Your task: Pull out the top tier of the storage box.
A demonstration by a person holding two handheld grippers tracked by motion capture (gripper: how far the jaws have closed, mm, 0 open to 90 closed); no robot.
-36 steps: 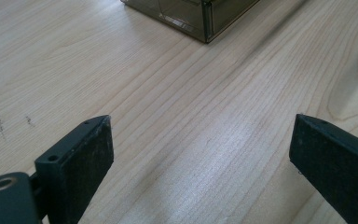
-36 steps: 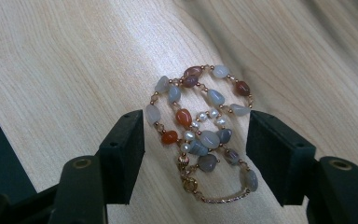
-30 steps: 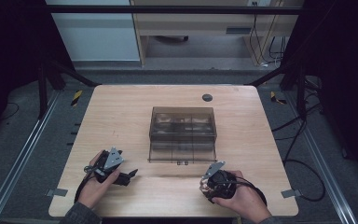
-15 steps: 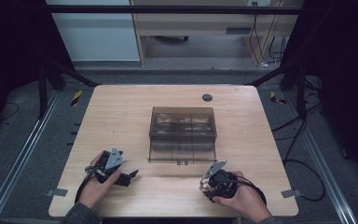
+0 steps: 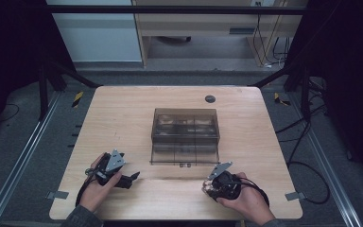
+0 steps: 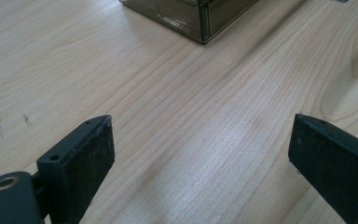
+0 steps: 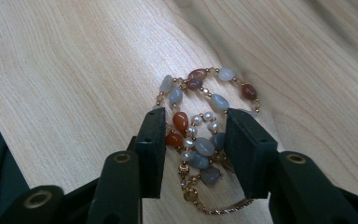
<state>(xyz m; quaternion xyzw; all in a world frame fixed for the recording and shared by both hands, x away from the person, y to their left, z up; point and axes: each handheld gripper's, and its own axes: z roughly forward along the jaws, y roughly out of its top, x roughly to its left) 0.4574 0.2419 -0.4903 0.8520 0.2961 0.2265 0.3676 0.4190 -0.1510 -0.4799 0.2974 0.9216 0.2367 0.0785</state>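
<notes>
Bracelet (image 7: pixel 200 126) of grey, orange-brown and small white beads on a gold chain lies bunched on the wooden table (image 5: pixel 123 123), pinched between the jaws of the right gripper (image 7: pixel 193 140), while the left gripper (image 6: pixel 200 154) is spread wide near the smoky box (image 5: pixel 185 135).

A wooden bench (image 5: pixel 123 123) is standing on a grey floor, with a smoky translucent compartmented box (image 5: pixel 185 135) sitting near its middle. A small dark round fitting (image 5: pixel 210 99) is lying toward the far edge, beyond the box. Near the front left corner, a hand is holding the left gripper (image 5: pixel 134 177), which is lying low over the bench and pointing toward the right edge. Near the front edge, right of centre, the other hand is gripping the right gripper (image 5: pixel 207 186); whether its jaws are parted is too small to tell. Black cables (image 5: pixel 307 165) are trailing off the right edge.
</notes>
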